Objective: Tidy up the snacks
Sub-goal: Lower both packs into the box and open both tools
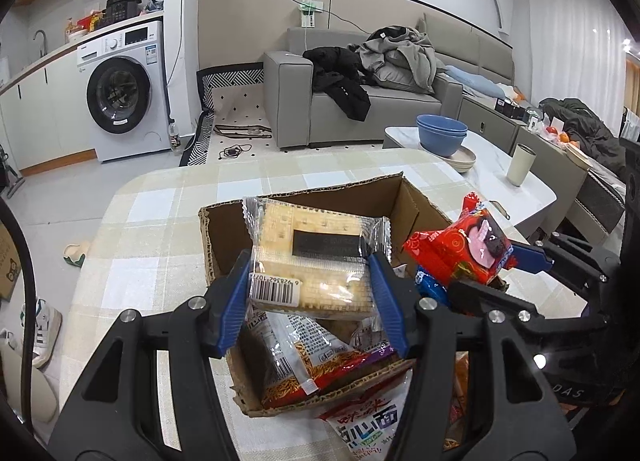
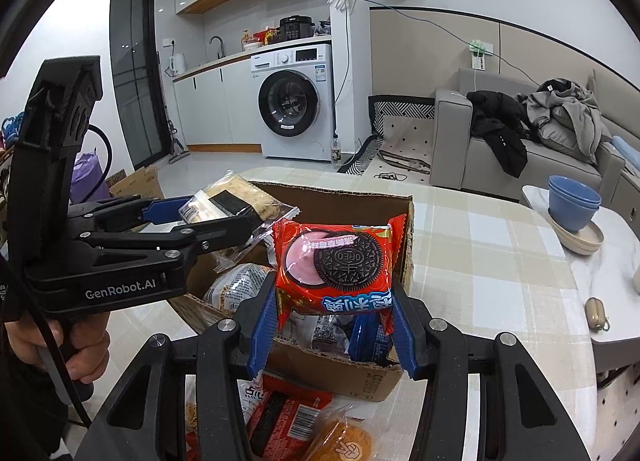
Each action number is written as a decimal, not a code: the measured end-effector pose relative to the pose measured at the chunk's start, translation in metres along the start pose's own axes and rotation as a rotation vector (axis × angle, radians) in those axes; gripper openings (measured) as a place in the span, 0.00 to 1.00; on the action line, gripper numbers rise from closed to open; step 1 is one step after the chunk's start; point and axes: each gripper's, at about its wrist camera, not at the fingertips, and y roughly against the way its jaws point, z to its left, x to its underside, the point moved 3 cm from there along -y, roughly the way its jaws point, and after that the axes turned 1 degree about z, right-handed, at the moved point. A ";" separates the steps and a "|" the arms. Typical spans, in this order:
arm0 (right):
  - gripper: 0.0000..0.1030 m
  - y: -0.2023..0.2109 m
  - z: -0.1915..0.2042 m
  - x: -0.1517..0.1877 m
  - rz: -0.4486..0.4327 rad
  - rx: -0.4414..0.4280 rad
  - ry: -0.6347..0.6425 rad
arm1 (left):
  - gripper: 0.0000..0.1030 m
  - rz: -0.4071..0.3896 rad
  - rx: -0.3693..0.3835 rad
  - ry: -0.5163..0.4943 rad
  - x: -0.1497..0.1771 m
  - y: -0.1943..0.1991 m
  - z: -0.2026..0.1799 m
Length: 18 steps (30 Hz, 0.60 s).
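**Spotter:** Your left gripper [image 1: 308, 293] is clamped on the clear-wrapped cracker pack [image 1: 310, 257], blue pads pressing its two long sides, and it hangs over the open cardboard box [image 1: 224, 245] on the checked tablecloth [image 1: 160, 213].

**Operator:** And the right one?

**Spotter:** Your right gripper [image 2: 332, 321] pinches the red Oreo packet [image 2: 334, 265] by its lower end, also over the box. Both packs are held; neither is inside yet.

**Operator:** What can go wrong?

**Spotter:** Crowding, mostly. Your two grippers sit close together above one opening, and in the right view the cracker pack's wrapper is near the Oreo packet's corner. If you lower both together, I judge the packs or the fingers could knock and twist a pack out of its pads.

**Operator:** Anything else?

**Spotter:** The Oreo packet is gripped only at its bottom edge, so the slick film may slide and drop outside the box wall. The box already holds a noodle bag [image 1: 304, 365] and other wrappers, so a pack let go high may land askew or lean on the rim. Loose snacks [image 2: 280, 417] lie just in front of the box too; watch that you don't drag them.
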 end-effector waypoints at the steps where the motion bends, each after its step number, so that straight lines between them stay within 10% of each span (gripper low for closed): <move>1: 0.49 -0.001 0.001 0.000 0.003 0.000 0.004 | 0.53 0.003 0.000 -0.001 0.000 -0.002 0.000; 18: 0.49 -0.022 0.006 -0.003 0.038 0.024 0.049 | 0.53 0.045 -0.022 -0.038 0.011 -0.035 -0.001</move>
